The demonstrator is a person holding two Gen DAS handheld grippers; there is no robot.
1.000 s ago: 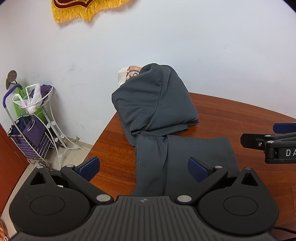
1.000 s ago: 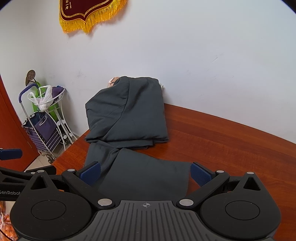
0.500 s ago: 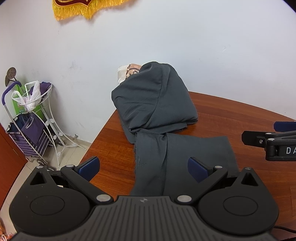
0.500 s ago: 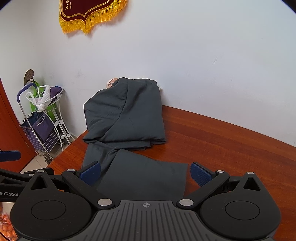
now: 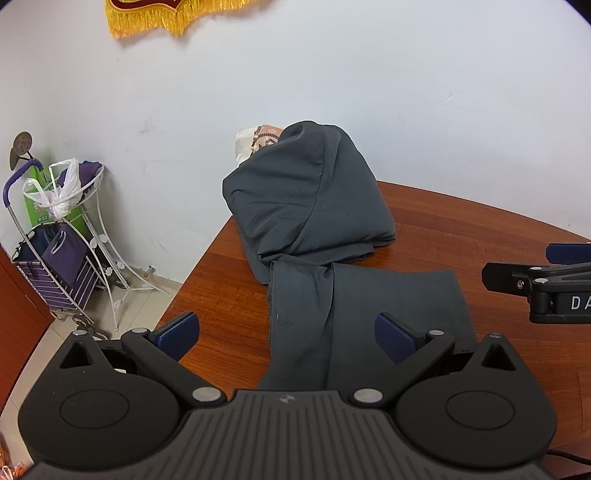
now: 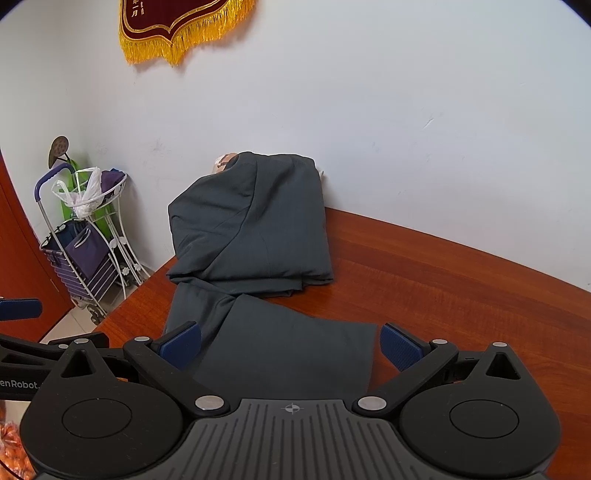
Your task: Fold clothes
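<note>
left gripper (image 5: 287,328) spread wide, nothing between fingers, hovering over near end of dark grey cloth (image 5: 365,295). right gripper (image 6: 290,343) likewise wide apart, empty, above same cloth's near flat part. cloth lies on brown wooden table (image 6: 461,280); far part heaped against white wall (image 6: 369,110), draped over pale bundle (image 5: 255,142). shopping cart (image 5: 55,266) on floor far left. red fringed banner (image 6: 177,26) on wall above.
</note>
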